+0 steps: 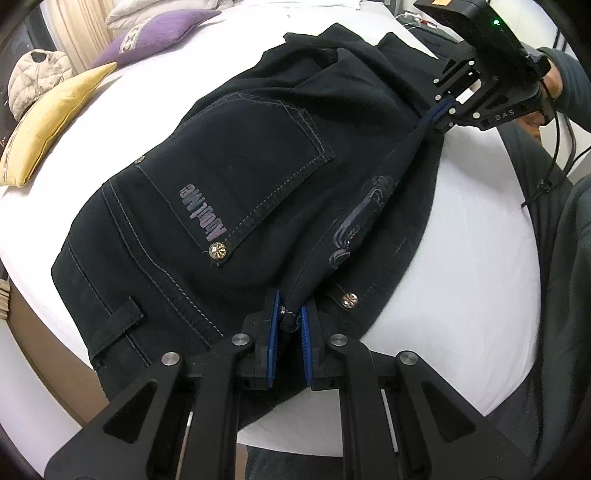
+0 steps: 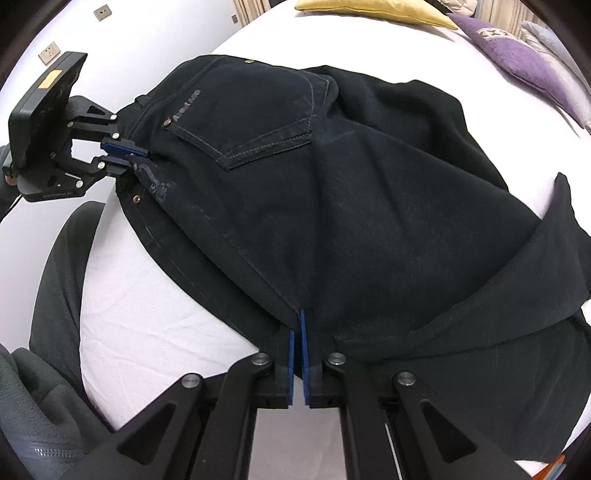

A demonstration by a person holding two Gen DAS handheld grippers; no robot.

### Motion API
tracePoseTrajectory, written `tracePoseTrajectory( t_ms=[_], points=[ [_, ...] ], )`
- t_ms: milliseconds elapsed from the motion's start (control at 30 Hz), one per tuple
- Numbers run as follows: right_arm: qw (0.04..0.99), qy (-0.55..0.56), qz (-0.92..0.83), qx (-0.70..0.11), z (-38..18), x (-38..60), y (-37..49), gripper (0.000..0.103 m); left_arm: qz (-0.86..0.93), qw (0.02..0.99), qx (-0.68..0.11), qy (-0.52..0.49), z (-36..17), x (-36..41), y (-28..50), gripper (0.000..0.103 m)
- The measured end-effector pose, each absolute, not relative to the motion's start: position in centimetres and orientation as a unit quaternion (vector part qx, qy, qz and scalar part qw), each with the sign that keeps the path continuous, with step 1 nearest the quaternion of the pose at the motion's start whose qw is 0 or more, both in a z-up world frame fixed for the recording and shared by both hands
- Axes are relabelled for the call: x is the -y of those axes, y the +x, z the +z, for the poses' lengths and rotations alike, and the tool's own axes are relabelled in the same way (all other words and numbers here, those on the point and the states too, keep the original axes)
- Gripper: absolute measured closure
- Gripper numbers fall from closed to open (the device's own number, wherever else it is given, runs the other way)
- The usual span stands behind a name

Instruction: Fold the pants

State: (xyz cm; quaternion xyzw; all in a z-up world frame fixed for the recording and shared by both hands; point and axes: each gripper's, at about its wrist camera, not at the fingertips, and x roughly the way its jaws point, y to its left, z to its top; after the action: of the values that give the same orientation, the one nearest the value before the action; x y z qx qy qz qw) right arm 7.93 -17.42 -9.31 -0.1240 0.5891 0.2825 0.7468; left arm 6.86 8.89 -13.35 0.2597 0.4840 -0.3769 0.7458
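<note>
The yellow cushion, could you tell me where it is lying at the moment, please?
The yellow cushion lies on the white bed, at the left edge of the left wrist view, beyond the pants and beside the purple cushion.

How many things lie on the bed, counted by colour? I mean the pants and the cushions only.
Black pants: 1
Yellow cushion: 1
Purple cushion: 1
Total: 3
</note>
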Motion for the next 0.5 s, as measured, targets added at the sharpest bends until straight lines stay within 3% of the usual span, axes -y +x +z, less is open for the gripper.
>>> tracePoseTrajectory(
  t_ms=[500],
  points=[
    [0.759, -0.195, 0.264, -0.563, -8.9, 14.9, 6.2, 0.1, -0.374, 0.751, -0.46, 0.292, -13.6, -8.7, 5.6, 0.093]
  ],
)
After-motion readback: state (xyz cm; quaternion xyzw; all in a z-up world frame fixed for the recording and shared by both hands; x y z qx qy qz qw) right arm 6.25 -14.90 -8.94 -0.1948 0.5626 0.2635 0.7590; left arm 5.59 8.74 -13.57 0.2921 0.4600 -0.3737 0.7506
